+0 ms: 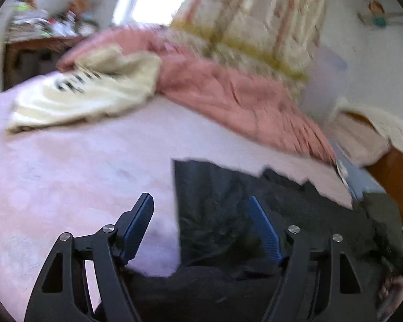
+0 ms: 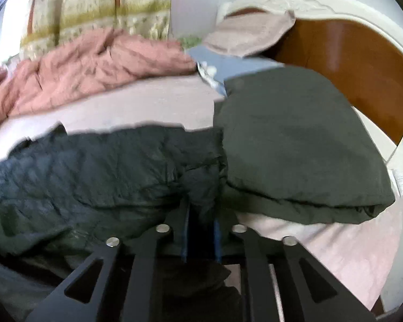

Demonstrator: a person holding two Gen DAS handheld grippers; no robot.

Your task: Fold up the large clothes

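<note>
Item, nearest: my right gripper (image 2: 201, 230), jaws drawn narrow with a bunched fold of the dark garment (image 2: 99, 166) between the blue pads; the cloth fills the gap and appears pinched, though blur keeps me from swearing to firm pressure; item: my left gripper (image 1: 201, 214), fingers spread wide, nothing between them, poised over the garment's straight left edge and touching neither cloth nor bed that I can see

Item, the task's thing: the dark garment, a thin, crinkled, quilted-looking jacket or similar, lying across the near part of the pink bedsheet (image 1: 80, 174), one squared flap reaching out toward the middle; I judge it light, soft and limp, likely a little slippery in its shell, so it will sag and slide unless taken at a hem, corner or seam where layers stack; best hold for my left tool is the straight edge just ahead of it

Item, just beyond on the right: a dark green folded piece (image 2: 295, 145), resting against the garment's far end; item, middle distance: a cream garment with dark print (image 1: 75, 91) and a rumpled pink quilt (image 1: 228, 86); item, farthest: the wooden headboard (image 2: 349, 61) and patterned curtain (image 1: 255, 8)
</note>
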